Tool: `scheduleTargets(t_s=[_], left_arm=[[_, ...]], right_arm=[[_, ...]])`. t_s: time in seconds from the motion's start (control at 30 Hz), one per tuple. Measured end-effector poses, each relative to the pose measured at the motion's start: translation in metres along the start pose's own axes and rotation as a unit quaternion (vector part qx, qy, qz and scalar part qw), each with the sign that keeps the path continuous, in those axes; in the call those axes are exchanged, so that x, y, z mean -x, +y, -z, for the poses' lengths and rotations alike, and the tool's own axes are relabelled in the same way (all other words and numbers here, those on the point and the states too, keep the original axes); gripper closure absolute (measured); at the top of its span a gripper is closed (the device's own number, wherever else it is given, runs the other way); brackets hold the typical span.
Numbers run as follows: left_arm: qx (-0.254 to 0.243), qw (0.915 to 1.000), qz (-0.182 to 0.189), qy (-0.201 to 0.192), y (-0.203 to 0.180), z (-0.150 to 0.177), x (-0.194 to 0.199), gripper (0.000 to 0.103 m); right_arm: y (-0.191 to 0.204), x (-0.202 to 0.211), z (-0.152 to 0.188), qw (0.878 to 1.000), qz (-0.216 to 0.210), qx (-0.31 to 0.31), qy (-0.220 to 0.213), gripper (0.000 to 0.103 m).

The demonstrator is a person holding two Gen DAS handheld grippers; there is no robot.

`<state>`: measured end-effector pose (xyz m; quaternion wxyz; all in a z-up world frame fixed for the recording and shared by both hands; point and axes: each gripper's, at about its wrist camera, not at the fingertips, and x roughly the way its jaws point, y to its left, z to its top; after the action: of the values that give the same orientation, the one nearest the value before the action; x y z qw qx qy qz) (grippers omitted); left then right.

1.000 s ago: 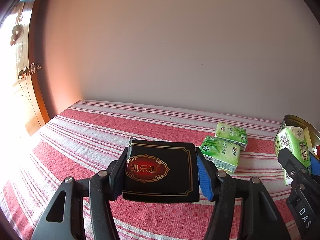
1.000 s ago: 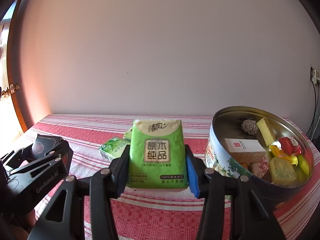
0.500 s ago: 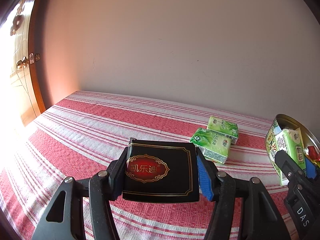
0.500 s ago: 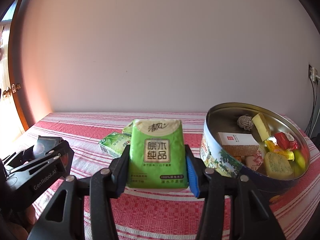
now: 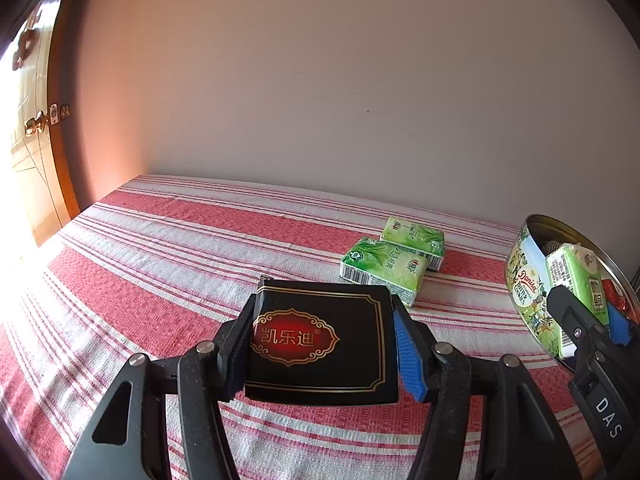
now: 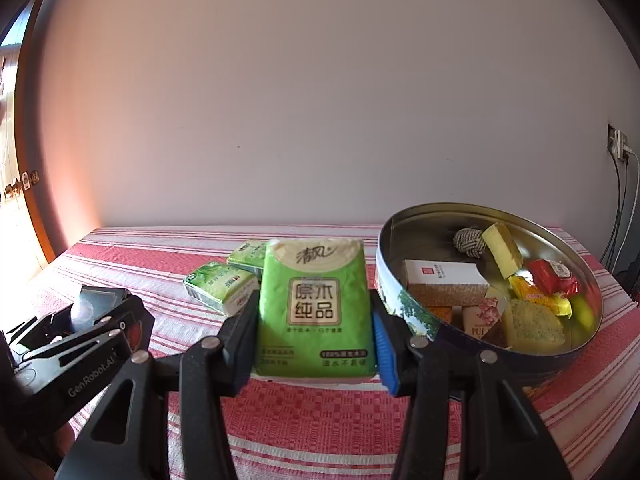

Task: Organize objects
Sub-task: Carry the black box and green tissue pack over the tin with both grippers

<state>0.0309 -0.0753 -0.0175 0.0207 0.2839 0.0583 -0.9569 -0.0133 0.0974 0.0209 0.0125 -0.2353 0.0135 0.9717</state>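
Note:
My left gripper (image 5: pixel 322 340) is shut on a black box (image 5: pixel 320 340) with a red and gold label, held above the striped cloth. My right gripper (image 6: pixel 314 312) is shut on a green tissue pack (image 6: pixel 314 304), held upright just left of the round cookie tin (image 6: pixel 404 308). The tin holds several small packets and blocks. Two green tissue packs (image 5: pixel 382 270) lie on the cloth beyond the black box; they also show in the right wrist view (image 6: pixel 220 286). The right gripper with its pack (image 5: pixel 580 284) appears at the right edge of the left wrist view.
The table carries a red and white striped cloth (image 5: pixel 180 248) and stands against a plain wall. A wooden door (image 5: pixel 36 140) is at the left. A wall socket with cables (image 6: pixel 618 144) is at the right. The left gripper (image 6: pixel 80 332) shows at the right wrist view's left.
Both grippers have drawn back and risen a little with their loads. The tin and the two lying packs look farther off and lower in view.

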Motion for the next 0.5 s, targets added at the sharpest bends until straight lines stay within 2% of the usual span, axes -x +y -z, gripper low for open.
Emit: scheduleTargets(t_s=[0.13,0.23,0.5], left_arm=[[-0.002,0.9999,0.011,-0.010,-0.008,0.000,0.008,0.041],[-0.019,0.9996,0.005,-0.022,-0.018,0.001,0.014,0.041],[-0.041,0.9984,0.028,-0.025,-0.054,0.000,0.019,0.041]], right_arm=[[-0.006,0.008,0.000,1.000,0.009,0.006,-0.012,0.053],[-0.013,0.014,-0.001,0.999,0.020,0.011,-0.026,0.053],[-0.043,0.020,-0.001,0.999,0.040,0.009,-0.035,0.053]])
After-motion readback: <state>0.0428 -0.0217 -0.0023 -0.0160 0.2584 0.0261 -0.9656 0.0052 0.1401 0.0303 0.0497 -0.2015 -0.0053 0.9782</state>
